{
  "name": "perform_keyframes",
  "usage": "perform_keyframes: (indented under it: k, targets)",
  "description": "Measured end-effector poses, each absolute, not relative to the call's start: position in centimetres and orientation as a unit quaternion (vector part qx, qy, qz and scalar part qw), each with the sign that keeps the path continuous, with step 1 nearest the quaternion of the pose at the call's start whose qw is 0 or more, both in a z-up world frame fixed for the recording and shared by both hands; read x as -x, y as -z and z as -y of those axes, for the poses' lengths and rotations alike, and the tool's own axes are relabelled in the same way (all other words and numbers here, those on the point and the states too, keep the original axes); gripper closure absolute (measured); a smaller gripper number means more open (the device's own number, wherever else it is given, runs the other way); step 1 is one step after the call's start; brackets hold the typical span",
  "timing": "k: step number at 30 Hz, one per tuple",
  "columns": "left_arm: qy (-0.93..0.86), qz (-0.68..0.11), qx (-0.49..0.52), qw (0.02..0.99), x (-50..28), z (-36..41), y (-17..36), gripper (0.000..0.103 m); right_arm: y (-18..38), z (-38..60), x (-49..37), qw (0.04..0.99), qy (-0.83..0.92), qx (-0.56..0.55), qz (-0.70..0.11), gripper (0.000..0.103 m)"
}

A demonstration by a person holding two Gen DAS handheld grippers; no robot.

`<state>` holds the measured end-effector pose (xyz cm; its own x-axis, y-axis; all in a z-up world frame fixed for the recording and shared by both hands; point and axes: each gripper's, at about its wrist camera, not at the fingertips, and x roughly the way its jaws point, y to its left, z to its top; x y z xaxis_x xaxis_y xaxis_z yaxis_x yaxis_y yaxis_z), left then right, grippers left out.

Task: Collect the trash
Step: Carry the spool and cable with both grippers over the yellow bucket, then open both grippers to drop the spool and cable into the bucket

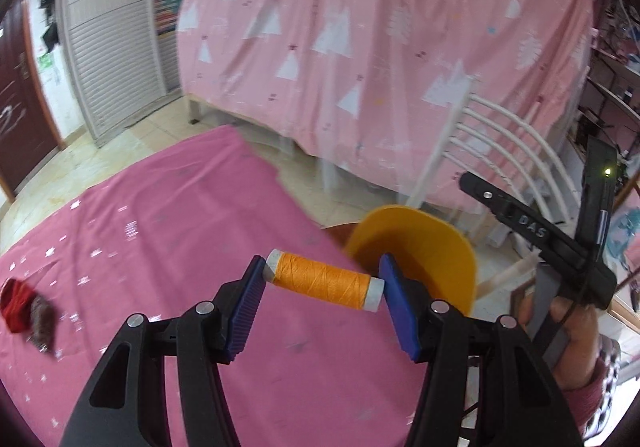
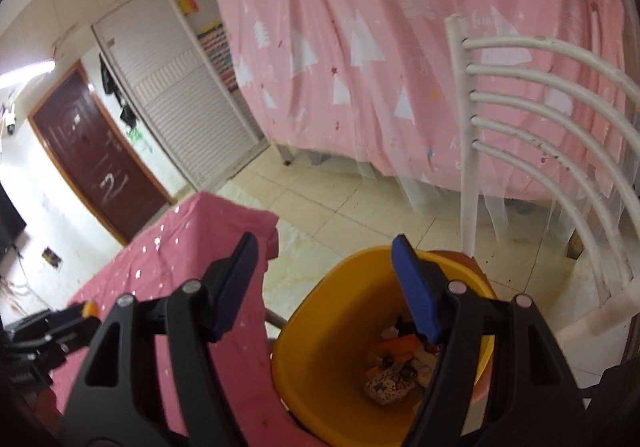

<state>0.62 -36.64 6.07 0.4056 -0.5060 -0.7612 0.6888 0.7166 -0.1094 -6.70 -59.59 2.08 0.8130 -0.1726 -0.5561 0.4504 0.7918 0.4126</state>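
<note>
while the left gripper (image 1: 322, 289) clamps an orange thread spool (image 1: 323, 280), the right gripper (image 2: 324, 287) hangs wide open, empty — seemingly over the yellow bin (image 2: 320, 327).

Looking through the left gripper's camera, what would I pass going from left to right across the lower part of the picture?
Red crumpled scrap → pink tablecloth → orange thread spool held in the left gripper → yellow bin → right gripper.

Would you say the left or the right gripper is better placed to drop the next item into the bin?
Left. The left gripper already grips the thread spool close to the yellow bin; the right gripper hovers open and empty over it.
</note>
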Motion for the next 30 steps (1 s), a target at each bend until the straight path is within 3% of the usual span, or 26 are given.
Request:
perform_keyframes:
  k: [3, 6, 10, 12, 30]
  targets:
    - [0.378, -0.414, -0.112, 0.820, 0.0, 38.9, -6.2, 0.050, -2.7, 60.4, 7.6, 0.912, 0.183, -0.286, -0.231, 0.026]
    - [0.398, -0.418, -0.116, 0.809, 0.7, 41.2, -6.1, 0.049, -3.2, 61.6, 8.8, 0.910, 0.194, -0.303, -0.208, 0.025]
    - [0.418, -0.430, -0.115, 0.792, 1.5, 43.7, -5.8, 0.030, -3.4, 63.0, 10.3, 0.904, 0.202, -0.327, -0.186, 0.025]
    - [0.420, -0.428, -0.119, 0.791, 1.9, 44.3, -5.7, 0.028, -3.5, 63.4, 10.9, 0.903, 0.199, -0.336, -0.180, 0.025]
    - [0.387, -0.413, -0.113, 0.816, 1.2, 39.9, -6.9, 0.027, -4.1, 60.6, 8.9, 0.915, 0.162, -0.315, -0.193, 0.025]
